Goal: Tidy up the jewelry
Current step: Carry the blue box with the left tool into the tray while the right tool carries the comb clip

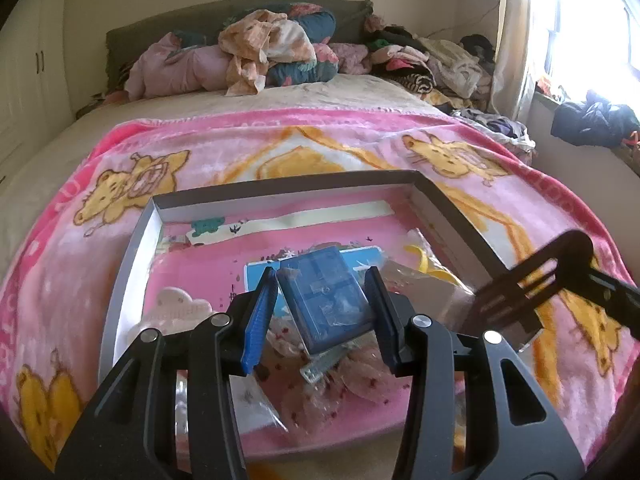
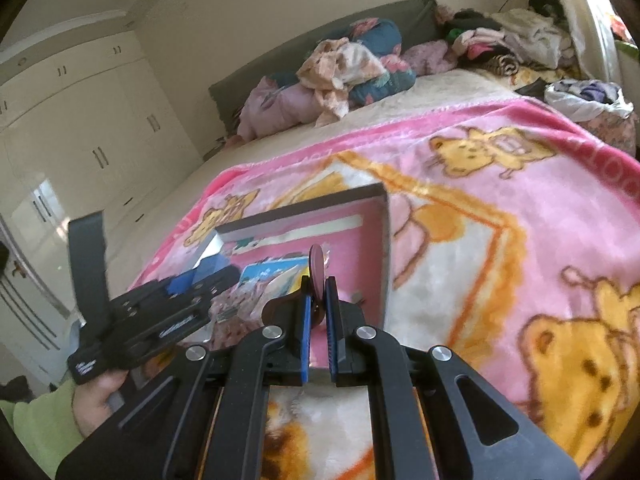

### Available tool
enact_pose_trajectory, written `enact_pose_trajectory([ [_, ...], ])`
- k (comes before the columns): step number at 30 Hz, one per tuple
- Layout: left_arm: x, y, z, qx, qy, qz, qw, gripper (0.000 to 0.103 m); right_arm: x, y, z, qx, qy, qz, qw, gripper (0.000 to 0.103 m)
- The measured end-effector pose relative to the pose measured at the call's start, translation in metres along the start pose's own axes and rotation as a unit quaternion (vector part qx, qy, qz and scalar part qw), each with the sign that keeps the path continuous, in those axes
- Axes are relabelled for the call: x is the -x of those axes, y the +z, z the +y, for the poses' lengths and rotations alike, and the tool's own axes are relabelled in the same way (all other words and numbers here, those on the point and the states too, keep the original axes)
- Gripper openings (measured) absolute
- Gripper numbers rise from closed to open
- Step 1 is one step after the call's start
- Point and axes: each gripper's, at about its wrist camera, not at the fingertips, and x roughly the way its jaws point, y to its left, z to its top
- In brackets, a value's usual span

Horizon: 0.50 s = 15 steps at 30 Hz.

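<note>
A shallow grey-walled box [image 1: 132,240] with a pink printed floor lies on the pink bear blanket; it also shows in the right wrist view [image 2: 386,240]. My left gripper [image 1: 322,288] is shut on a translucent blue compartment case [image 1: 326,296], tilted above clear bags of small jewelry [image 1: 356,376]. My right gripper [image 2: 318,284] is shut on a small flat dark red piece [image 2: 317,270], held just over the box's near right part. The right gripper appears blurred at the right edge of the left wrist view [image 1: 520,292].
The pink blanket [image 1: 280,148] covers a bed with piled bedding [image 1: 256,56] and clothes [image 1: 432,64] at the far end. A yellow item [image 1: 428,264] and a white cloud-shaped item [image 1: 180,308] lie in the box. White wardrobes [image 2: 80,128] stand left; a window is right.
</note>
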Motion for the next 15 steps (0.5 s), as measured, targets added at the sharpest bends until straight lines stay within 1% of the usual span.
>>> enact_pose_trajectory([
  [3, -0.007, 0.002, 0.002, 0.001, 0.002, 0.004, 1.0, 0.036, -0.012, -0.005, 0.001, -0.005, 0.018, 0.024, 1.0, 0.007],
  [9, -0.019, 0.006, 0.007, -0.001, 0.002, 0.01, 0.9999, 0.036, -0.027, -0.013, 0.006, -0.009, 0.027, 0.057, 0.998, 0.007],
  [15, -0.032, 0.009, 0.007, -0.004, 0.007, 0.023, 0.9997, 0.036, -0.027, -0.017, 0.001, -0.016, 0.022, 0.057, 0.998, 0.007],
])
